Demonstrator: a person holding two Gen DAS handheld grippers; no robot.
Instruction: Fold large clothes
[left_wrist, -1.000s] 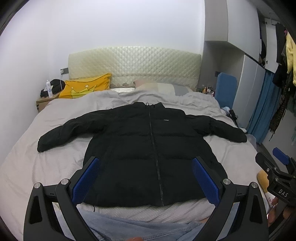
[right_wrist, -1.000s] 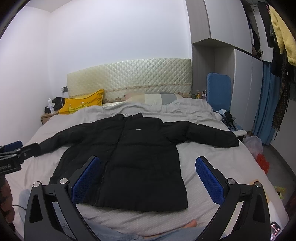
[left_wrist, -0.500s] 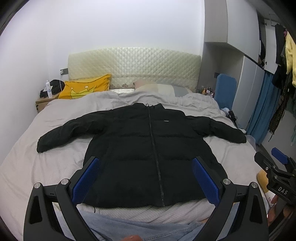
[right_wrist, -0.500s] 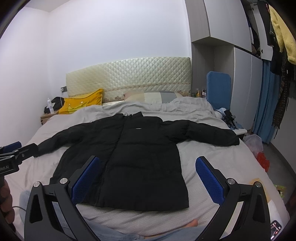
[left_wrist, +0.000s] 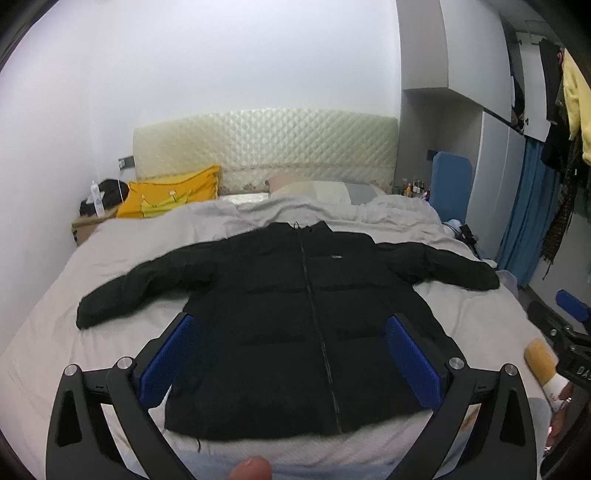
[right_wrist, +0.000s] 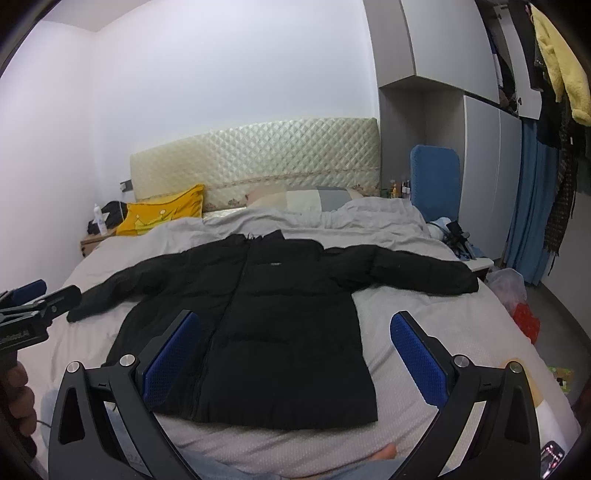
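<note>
Black puffer jacket (left_wrist: 306, 317) lies flat, zipped, front up, on the grey bed (left_wrist: 110, 258), sleeves spread toward both side edges, hem near the foot edge. Bare sheet borders each sleeve. Left gripper (left_wrist: 291, 354) and right gripper (right_wrist: 295, 350) hover above the hem, fingers wide apart, holding nothing.

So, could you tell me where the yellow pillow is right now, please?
The yellow pillow sits at the head of the bed, on the left in both views, against the quilted headboard and beyond the black jacket's left sleeve.
</note>
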